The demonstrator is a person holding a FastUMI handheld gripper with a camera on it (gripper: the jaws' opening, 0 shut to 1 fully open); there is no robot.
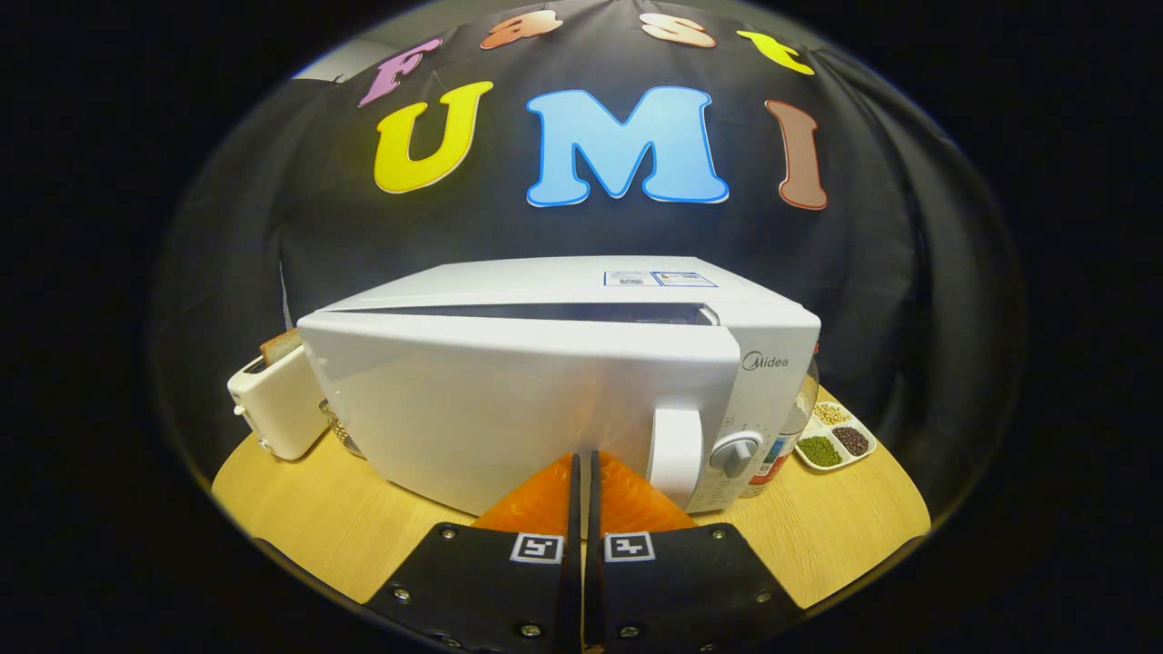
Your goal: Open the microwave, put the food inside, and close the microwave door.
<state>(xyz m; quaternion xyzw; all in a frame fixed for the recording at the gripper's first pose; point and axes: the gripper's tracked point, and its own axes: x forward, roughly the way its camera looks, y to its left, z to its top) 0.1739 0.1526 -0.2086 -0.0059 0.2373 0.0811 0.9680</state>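
I see the tool (582,472) with fingers pressed together, gripping nothing, tips just before the microwave door (509,409). The microwave (581,291) stands on the table (300,509); its door sits slightly ajar. A toaster (277,400) stands beside it.

Even overhead light, soft sheen on the microwave (545,381), sharp centre, strong fisheye bending at edges
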